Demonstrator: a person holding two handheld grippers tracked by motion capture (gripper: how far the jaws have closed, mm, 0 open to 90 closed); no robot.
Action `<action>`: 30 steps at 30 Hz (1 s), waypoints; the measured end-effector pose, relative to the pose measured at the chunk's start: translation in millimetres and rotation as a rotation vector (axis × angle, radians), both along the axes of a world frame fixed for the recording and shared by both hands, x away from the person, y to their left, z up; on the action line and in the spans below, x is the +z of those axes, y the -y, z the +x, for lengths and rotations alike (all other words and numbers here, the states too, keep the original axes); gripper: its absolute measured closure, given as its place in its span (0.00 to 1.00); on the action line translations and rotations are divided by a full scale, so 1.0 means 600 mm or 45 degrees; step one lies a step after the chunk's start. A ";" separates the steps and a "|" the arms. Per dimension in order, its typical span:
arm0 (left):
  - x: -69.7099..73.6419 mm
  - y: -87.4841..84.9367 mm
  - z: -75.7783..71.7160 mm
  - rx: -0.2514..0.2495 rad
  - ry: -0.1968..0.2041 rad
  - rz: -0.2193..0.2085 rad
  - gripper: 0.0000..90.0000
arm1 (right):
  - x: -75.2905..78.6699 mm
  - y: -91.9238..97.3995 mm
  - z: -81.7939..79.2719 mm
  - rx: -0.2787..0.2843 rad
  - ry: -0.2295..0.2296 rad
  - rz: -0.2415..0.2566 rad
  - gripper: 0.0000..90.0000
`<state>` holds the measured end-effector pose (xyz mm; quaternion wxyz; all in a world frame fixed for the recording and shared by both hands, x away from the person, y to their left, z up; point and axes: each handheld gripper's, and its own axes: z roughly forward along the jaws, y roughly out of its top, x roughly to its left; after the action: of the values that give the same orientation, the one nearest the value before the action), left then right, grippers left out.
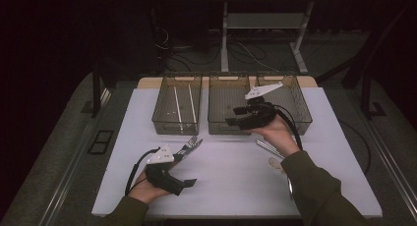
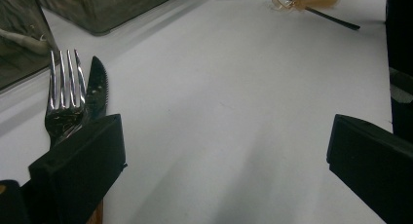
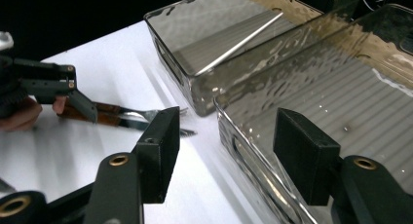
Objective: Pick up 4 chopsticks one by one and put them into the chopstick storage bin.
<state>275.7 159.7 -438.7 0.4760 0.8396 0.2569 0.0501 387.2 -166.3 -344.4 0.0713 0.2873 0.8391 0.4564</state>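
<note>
Fork (image 2: 62,104): polished metal, mirror-bright tines.
Knife (image 2: 96,87): shiny metal blade, serrated edge.
Bins (image 1: 229,109): smoky translucent plastic, rippled walls, ribbed glossy floors.
Surface (image 2: 234,117): white, matt, smooth.
Jaws: black matt plastic, blocky pads; brass-coloured rivets on the right gripper (image 3: 224,151).
Plate (image 1: 263,90): pale grey, flat, matt.
Sleeve (image 1: 319,191): olive cloth.

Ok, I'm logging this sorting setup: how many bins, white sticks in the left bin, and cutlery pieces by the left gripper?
Smoky translucent plastic bins: 3
Thin white sticks: 2
Silver metal forks: 1
Dark serrated knives: 1
Total: 7
</note>
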 end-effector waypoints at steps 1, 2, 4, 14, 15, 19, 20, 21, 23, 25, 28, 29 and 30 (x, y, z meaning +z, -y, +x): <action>0.000 0.000 0.000 0.000 0.000 0.000 0.00 | -0.001 0.005 -0.002 0.000 0.000 0.003 0.46; 0.000 0.000 0.000 0.000 0.000 0.001 0.00 | -0.002 0.009 -0.005 -0.002 0.000 0.003 0.45; 0.000 0.000 0.000 0.000 0.000 0.001 0.00 | -0.004 0.017 -0.010 -0.002 0.003 0.006 0.43; -0.001 0.000 0.000 0.002 -0.001 0.004 0.00 | -0.017 0.057 -0.036 -0.023 0.013 0.036 0.40; -0.001 0.000 0.000 0.002 -0.001 0.005 0.00 | -0.019 0.060 -0.039 -0.025 0.009 0.037 0.40; -0.001 0.000 0.000 0.003 -0.003 0.005 0.00 | -0.026 0.076 -0.051 -0.025 0.018 0.046 0.40; -0.001 0.000 0.000 0.004 -0.003 0.006 0.00 | -0.027 0.080 -0.055 -0.027 0.017 0.049 0.40; -0.001 0.001 0.000 0.004 -0.003 0.006 0.00 | -0.029 0.084 -0.059 -0.028 0.016 0.049 0.40; -0.001 0.001 0.000 0.005 -0.003 0.008 0.00 | -0.032 0.092 -0.066 -0.029 0.018 0.051 0.40; -0.001 0.001 0.000 0.007 -0.005 0.010 0.00 | -0.035 0.102 -0.073 -0.034 0.020 0.053 0.40; -0.002 0.001 0.001 0.010 -0.006 0.012 0.00 | -0.039 0.117 -0.083 -0.049 0.023 0.077 0.40; -0.002 0.001 0.001 0.010 -0.006 0.011 0.00 | -0.040 0.121 -0.086 -0.051 0.022 0.075 0.40; -0.002 0.001 0.001 0.011 -0.006 0.012 0.00 | -0.042 0.124 -0.088 -0.052 0.022 0.071 0.40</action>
<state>276.3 159.3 -439.7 0.4712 0.8408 0.2615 0.0514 334.5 -240.8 -369.4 0.0796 0.3023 0.8193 0.4806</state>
